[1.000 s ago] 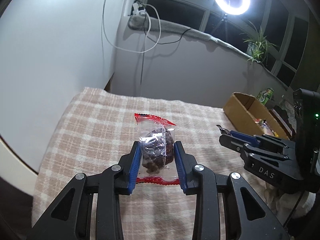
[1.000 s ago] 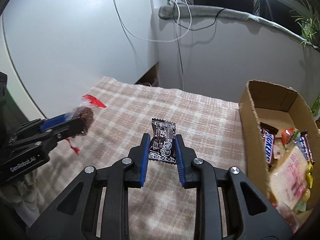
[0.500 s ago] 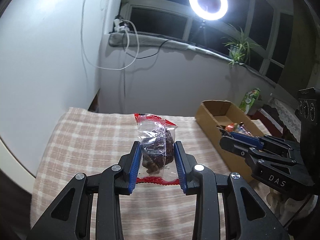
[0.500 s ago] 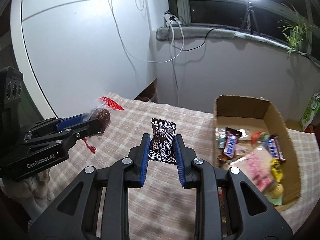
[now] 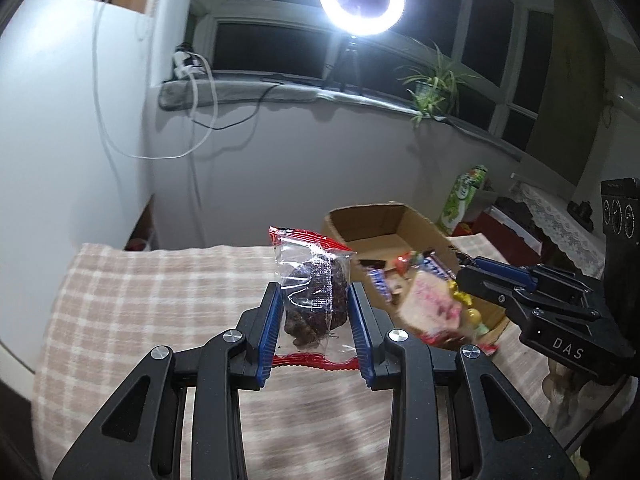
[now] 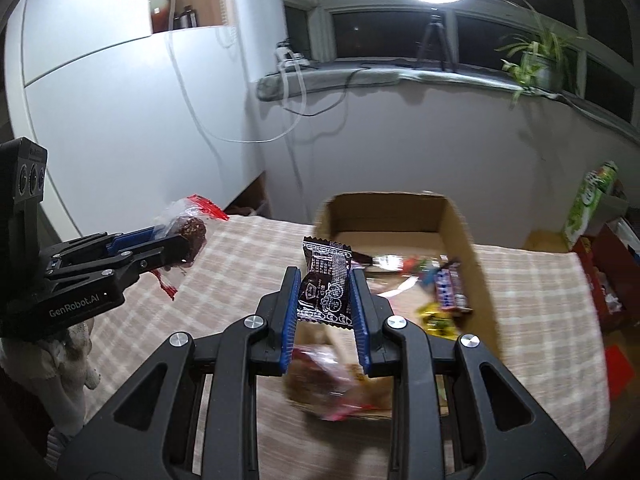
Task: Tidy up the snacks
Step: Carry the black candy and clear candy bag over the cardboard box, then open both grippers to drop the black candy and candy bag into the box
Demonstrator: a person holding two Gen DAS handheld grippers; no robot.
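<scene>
While clamped (upright), dark packet [image 6: 326, 284], right gripper [image 6: 325, 308]

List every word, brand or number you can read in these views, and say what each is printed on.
"DAS": side of the right tool.
"GenRobot.AI": side of the left tool.
Dark snack packet: print too small to read.
Candy bars in the cardboard box: blurred.
Green carton: unreadable.

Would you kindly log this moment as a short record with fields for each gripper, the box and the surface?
left gripper: shut on clear red-edged snack packet
right gripper: shut on dark brown snack packet, over the box's near end
cardboard box: open, holds assorted snacks
surface: checked cloth
</scene>
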